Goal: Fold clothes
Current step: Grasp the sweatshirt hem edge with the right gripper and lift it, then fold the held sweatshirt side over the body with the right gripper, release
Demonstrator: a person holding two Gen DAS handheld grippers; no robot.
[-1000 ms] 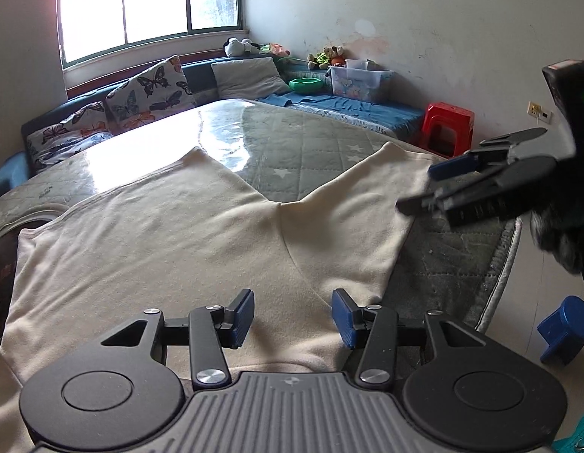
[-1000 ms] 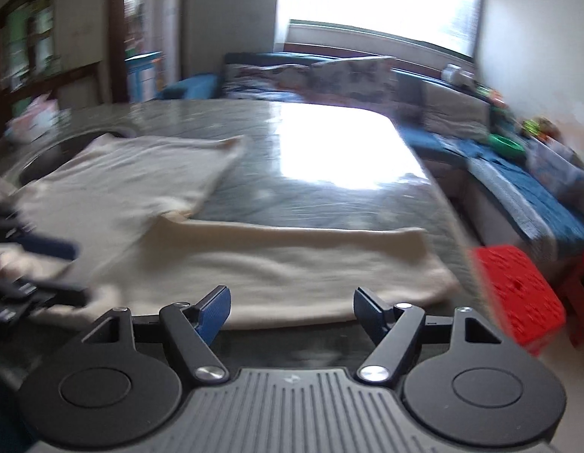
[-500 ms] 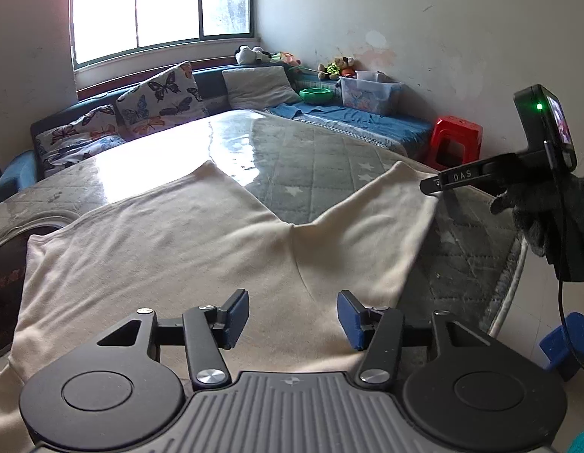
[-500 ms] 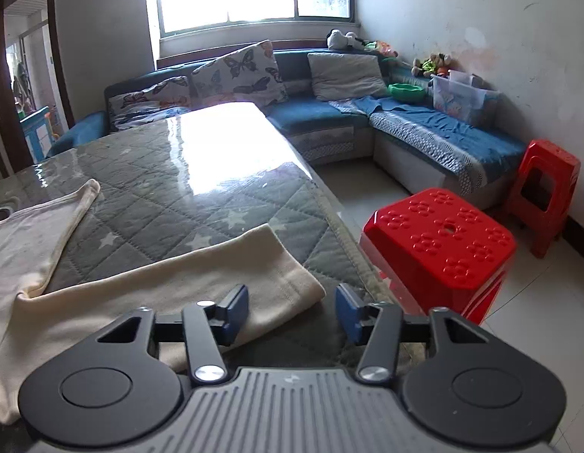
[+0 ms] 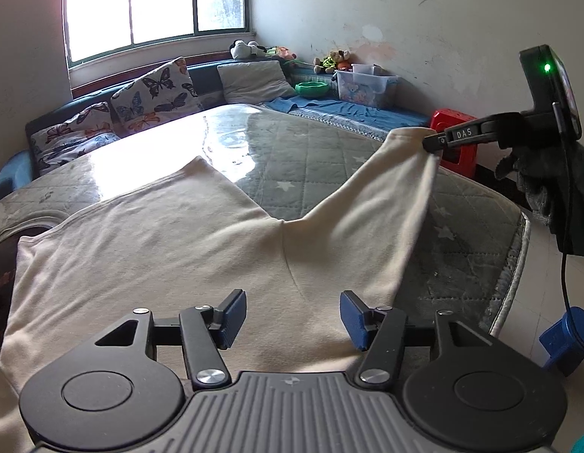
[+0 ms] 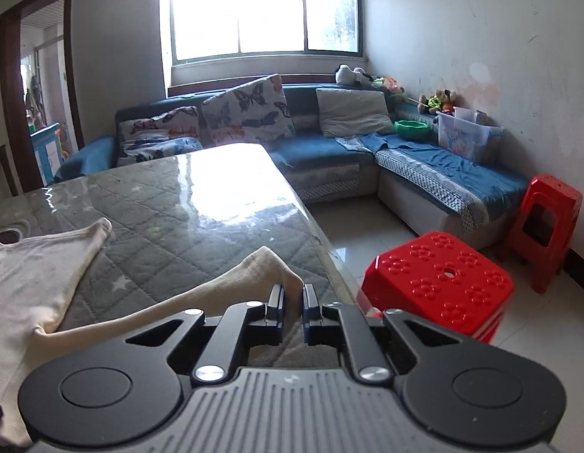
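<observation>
Over the shirt (image 5: 148,249), left view: left gripper (image 5: 292,315) hovers with jaws apart, empty, body panel spread below it on the table (image 5: 461,264). Sleeve (image 5: 371,207) runs up and right from the shirt to the right gripper (image 5: 433,143).

Right view: right gripper (image 6: 292,296) pinches the sleeve's (image 6: 231,283) cuff, lifted; shirt (image 6: 35,275) lies left, so the fold likely goes that way.

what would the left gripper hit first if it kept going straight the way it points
Most likely the cream shirt: the open left gripper hangs over it, aimed forward and slightly down across the cloth. Beyond lies the quilted table cover. Depth is hard to judge here.
</observation>
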